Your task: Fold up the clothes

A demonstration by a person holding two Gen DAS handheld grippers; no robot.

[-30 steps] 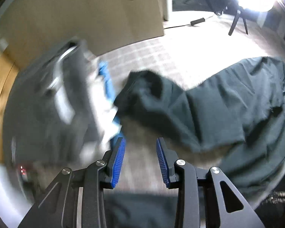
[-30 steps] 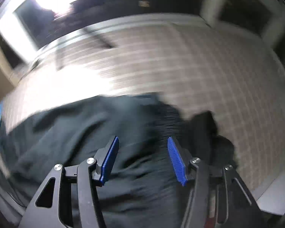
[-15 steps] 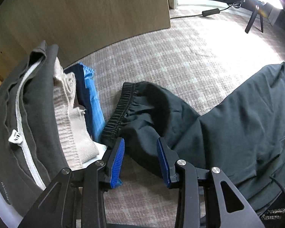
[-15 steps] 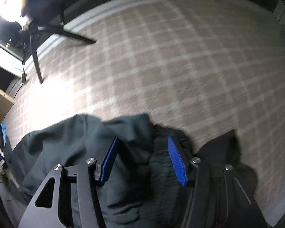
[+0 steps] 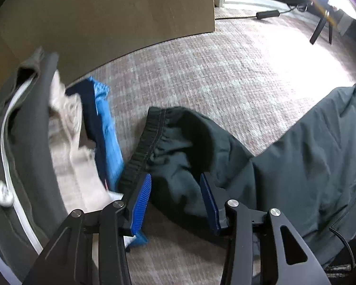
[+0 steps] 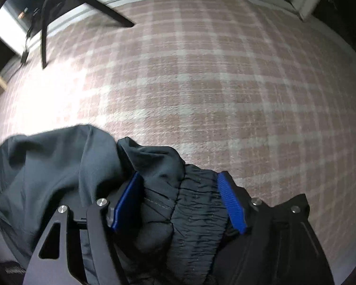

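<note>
Dark pants (image 5: 296, 156) lying rumpled on carpet (image 5: 225, 76), near folded pile (image 5: 66, 128) at left. Fabric's thin, limp, prob slippery; grab elastic cuffs. Left gripper (image 5: 175, 201) and right gripper (image 6: 180, 204) both opening wider, straddling cuffs, not pinching.

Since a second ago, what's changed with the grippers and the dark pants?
Both grippers sank toward the dark pants, and their jaws have just been opening. The left gripper now straddles fabric by the waistband; the right gripper straddles a gathered cuff. Neither pinches yet. The clothes pile stayed put.
</note>
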